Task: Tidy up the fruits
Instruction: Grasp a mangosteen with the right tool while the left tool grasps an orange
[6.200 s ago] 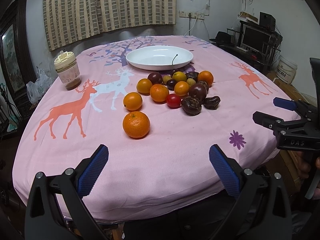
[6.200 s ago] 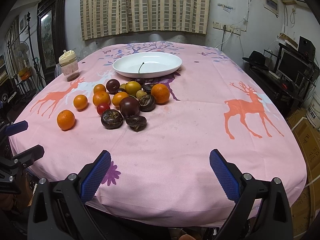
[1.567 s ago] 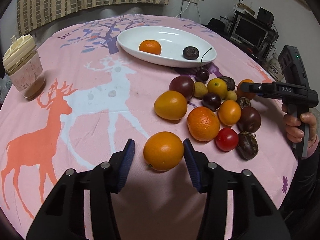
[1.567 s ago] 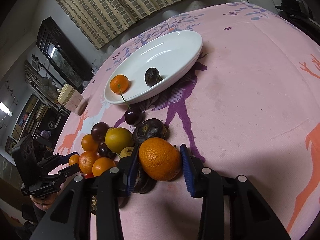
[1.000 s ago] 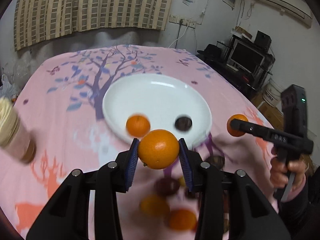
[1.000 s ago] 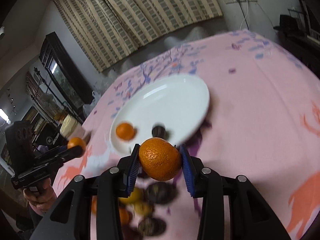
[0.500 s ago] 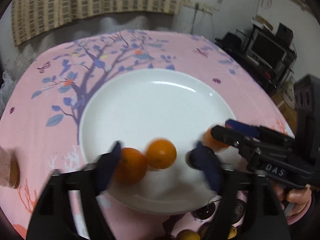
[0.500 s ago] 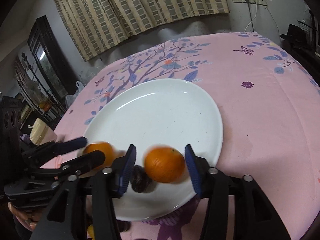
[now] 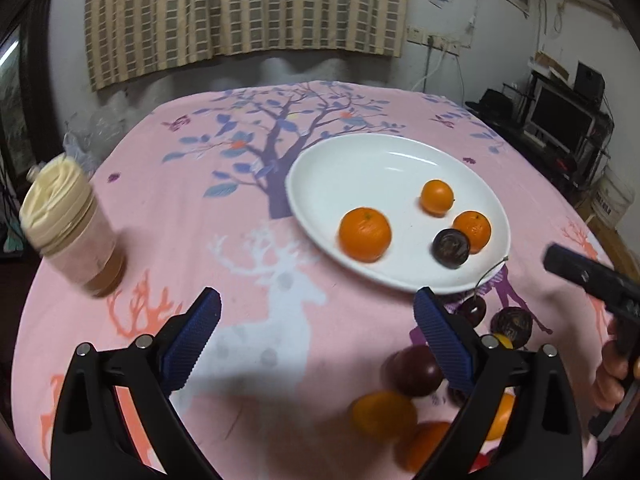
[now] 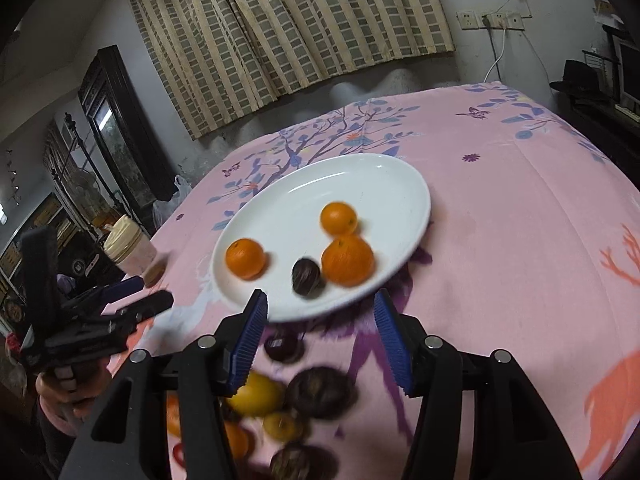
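Note:
A white oval plate on the pink tablecloth holds three oranges and one dark fruit. A pile of loose fruit lies on the cloth in front of the plate, blurred. My left gripper is open and empty, above the cloth near the plate's left front. My right gripper is open and empty, above the plate's near rim and the pile. Each gripper shows in the other's view: the right, the left.
A jar with a cream lid stands on the cloth left of the plate. Curtains hang behind the table. A dark cabinet stands at the left, and a desk with a monitor at the right.
Both grippers have let go of their oranges onto the plate, opened wide and pulled back toward the fruit pile. The plate now holds three oranges instead of one.

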`<action>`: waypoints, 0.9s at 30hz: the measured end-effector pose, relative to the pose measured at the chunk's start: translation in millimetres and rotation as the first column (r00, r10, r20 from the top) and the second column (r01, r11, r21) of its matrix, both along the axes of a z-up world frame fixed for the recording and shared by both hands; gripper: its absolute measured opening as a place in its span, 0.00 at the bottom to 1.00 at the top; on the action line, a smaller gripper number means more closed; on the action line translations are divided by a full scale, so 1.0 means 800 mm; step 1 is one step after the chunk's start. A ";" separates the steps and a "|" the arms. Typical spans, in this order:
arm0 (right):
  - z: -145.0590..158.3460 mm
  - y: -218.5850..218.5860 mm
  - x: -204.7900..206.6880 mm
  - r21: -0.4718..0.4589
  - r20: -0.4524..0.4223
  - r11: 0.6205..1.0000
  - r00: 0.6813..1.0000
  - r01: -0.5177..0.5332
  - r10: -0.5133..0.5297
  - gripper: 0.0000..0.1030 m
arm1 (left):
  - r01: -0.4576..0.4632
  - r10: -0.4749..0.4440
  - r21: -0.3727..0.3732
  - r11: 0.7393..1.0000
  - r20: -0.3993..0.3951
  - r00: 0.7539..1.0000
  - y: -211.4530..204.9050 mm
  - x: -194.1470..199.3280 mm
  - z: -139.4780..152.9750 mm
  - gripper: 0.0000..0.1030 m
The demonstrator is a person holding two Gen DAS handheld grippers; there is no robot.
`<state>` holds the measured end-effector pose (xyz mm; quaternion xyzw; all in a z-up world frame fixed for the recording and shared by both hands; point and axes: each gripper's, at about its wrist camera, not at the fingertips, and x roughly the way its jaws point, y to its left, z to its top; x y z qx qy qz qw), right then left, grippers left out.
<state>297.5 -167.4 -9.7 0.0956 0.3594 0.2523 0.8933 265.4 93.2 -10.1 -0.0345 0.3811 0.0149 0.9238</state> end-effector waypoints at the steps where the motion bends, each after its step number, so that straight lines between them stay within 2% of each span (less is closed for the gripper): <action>1: 0.000 -0.003 -0.018 0.006 0.001 1.000 1.000 0.003 -0.003 0.55 | -0.015 0.015 -0.021 1.000 0.003 1.000 0.009 -0.009 -0.002 0.92; 3: -0.006 -0.009 -0.055 0.058 0.000 0.998 1.000 -0.007 0.007 0.58 | -0.043 0.043 -0.037 0.998 0.002 0.999 0.022 -0.022 -0.009 0.93; 7: -0.026 0.000 -0.126 0.096 -0.079 0.993 0.994 -0.068 0.075 0.59 | -0.091 0.088 -0.056 0.994 -0.052 0.995 0.043 -0.039 -0.028 0.93; 12: -0.034 0.038 -0.184 -0.074 -0.077 0.983 0.984 -0.166 0.160 0.59 | -0.103 0.099 -0.118 0.988 -0.043 0.994 0.058 -0.050 -0.027 0.93; 14: -0.038 0.049 -0.192 -0.126 -0.082 0.975 0.981 -0.185 0.175 0.58 | -0.105 0.102 -0.115 0.988 -0.035 0.994 0.059 -0.053 -0.026 0.93; 20: -0.051 0.061 -0.181 -0.157 -0.127 0.968 0.976 -0.193 0.174 0.56 | -0.105 0.100 -0.112 0.988 -0.044 0.994 0.059 -0.055 -0.028 0.93; 25: -0.052 0.080 -0.176 -0.228 -0.112 0.956 0.980 -0.184 0.161 0.56 | -0.099 0.095 -0.105 0.989 -0.043 0.994 0.058 -0.054 -0.027 0.93; 27: -0.052 0.089 -0.175 -0.262 -0.098 0.949 0.983 -0.173 0.153 0.52 | -0.099 0.095 -0.104 0.990 -0.044 0.995 0.057 -0.054 -0.028 0.93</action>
